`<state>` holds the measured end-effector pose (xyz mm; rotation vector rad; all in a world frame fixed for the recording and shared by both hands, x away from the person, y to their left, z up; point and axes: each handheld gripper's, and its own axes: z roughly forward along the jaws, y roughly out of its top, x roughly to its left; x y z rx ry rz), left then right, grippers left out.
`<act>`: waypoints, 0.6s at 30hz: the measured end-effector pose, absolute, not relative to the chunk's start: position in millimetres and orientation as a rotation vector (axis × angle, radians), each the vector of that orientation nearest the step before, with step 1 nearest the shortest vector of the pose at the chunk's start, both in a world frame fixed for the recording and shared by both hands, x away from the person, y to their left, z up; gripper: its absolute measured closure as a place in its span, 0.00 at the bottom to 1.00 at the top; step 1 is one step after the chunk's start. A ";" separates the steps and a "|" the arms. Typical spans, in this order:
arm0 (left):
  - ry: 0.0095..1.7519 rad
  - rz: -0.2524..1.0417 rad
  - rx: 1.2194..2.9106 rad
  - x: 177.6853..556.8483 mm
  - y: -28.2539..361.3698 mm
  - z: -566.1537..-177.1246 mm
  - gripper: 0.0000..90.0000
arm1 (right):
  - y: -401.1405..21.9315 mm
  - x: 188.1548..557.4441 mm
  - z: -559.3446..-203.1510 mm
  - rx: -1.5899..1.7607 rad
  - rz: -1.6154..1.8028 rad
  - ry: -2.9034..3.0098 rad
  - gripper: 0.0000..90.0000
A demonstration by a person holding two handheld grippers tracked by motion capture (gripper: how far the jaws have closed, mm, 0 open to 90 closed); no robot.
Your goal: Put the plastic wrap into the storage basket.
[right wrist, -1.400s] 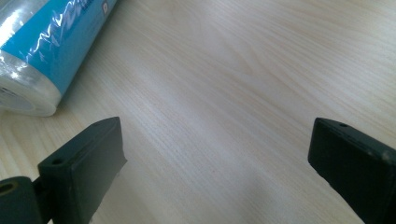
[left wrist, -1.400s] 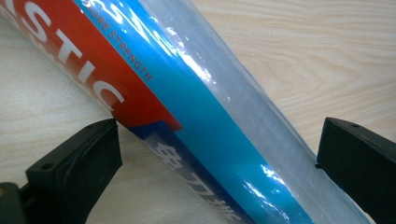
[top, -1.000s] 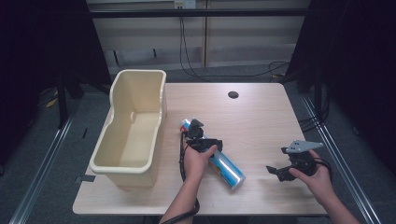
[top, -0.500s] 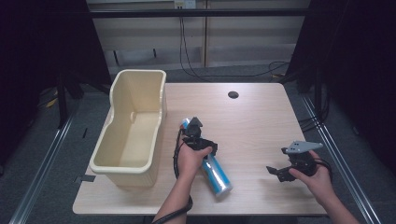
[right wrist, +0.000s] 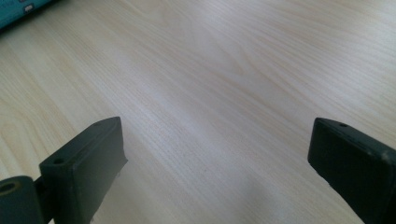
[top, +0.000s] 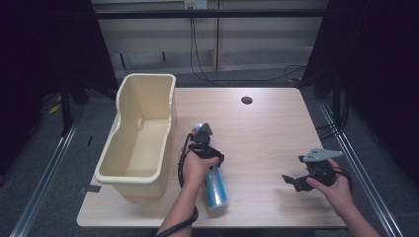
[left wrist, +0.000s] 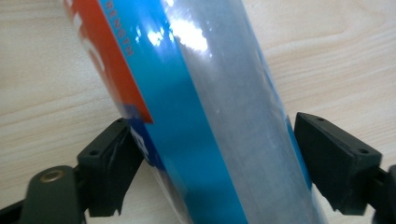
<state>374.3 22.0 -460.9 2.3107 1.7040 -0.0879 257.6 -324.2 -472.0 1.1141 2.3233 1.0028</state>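
Only "LENGTH" reads on the blue tube (left wrist: pixel 196 121).

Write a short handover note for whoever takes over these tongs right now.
Left tongs: jaws have just been closing around the blue tube, which lies on the table; pads look pressed on its sides.
Right tongs: open, nothing between them, low above bare wood.
Cream bin: at the table's left.
Done: tube gripped.
Left: lift it, probably into the bin.
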 end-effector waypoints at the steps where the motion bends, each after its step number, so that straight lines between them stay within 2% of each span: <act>1: 1.683 -0.071 2.330 374.2 21.9 -460.7 0.21 | -324.3 257.6 -472.0 1.113 1.002 2.323 0.04; 11: 1.645 -0.030 2.348 371.4 22.0 -460.3 0.23 | -323.2 257.4 -471.5 1.124 1.003 2.322 0.04; 18: 1.721 -0.025 2.290 372.9 20.9 -463.1 0.26 | -323.7 257.6 -471.4 1.124 1.003 2.322 0.04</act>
